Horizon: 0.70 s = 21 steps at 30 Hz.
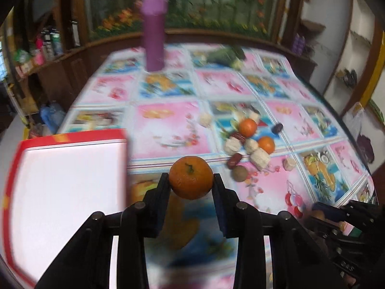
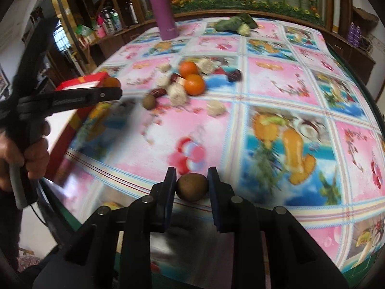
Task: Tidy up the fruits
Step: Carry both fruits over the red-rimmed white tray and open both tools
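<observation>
My left gripper [image 1: 191, 183] is shut on a mandarin [image 1: 191, 177], held above the patterned tablecloth beside a white box with a red rim [image 1: 67, 187]. In the right wrist view that left gripper [image 2: 109, 91] is at the left with the mandarin [image 2: 112, 82] over the box [image 2: 81, 82], and a hand holds its grip. My right gripper [image 2: 192, 185] is shut on a small brown round fruit [image 2: 192, 187] near the table's front edge. A pile lies mid-table: two mandarins [image 1: 247, 127] [image 1: 266, 144], red dates [image 1: 234, 160], a brown fruit [image 1: 240, 173] and pale chunks [image 1: 259, 159].
A tall purple flask [image 1: 154, 36] [image 2: 163, 9] stands at the far side of the table. A green vegetable [image 1: 226, 55] [image 2: 234, 24] lies at the far edge. Wooden shelves with bottles [image 1: 48, 43] are on the left.
</observation>
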### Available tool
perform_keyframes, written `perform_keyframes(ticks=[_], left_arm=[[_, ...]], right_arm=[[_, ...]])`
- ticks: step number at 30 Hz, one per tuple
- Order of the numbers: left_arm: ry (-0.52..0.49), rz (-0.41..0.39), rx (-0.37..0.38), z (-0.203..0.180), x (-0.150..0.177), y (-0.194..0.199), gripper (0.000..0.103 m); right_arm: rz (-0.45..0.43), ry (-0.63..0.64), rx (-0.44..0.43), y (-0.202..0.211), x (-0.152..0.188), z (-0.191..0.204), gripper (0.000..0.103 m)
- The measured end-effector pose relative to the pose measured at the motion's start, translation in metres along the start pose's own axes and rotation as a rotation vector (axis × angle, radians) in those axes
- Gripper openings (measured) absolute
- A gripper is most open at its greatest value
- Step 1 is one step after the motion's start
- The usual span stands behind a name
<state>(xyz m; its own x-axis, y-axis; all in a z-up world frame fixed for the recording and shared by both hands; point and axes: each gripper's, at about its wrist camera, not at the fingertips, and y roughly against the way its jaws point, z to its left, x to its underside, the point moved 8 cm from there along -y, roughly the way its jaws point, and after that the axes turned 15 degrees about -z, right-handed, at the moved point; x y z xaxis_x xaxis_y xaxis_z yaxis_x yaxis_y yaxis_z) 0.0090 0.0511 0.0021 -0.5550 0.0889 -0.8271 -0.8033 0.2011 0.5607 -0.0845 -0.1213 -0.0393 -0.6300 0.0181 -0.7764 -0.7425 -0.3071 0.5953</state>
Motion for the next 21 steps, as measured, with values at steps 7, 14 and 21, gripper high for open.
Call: perform_keyframes(ticks=[7, 14, 21], left_arm=[[0.078, -0.046, -0.211, 0.103, 0.012, 0.059, 0.034], [0.14, 0.005, -0.395, 0.185, 0.055, 0.08, 0.034], [0.197, 0.057, -0.419, 0.211, 0.087, 0.084, 0.035]], right_arm=[[-0.031, 0.058, -0.179, -0.019, -0.031, 0.086, 0.029], [-0.028, 0.14, -0.352, -0.044, -0.044, 0.19, 0.029], [0.063, 0.207, -0.43, -0.071, -0.024, 0.257, 0.029]])
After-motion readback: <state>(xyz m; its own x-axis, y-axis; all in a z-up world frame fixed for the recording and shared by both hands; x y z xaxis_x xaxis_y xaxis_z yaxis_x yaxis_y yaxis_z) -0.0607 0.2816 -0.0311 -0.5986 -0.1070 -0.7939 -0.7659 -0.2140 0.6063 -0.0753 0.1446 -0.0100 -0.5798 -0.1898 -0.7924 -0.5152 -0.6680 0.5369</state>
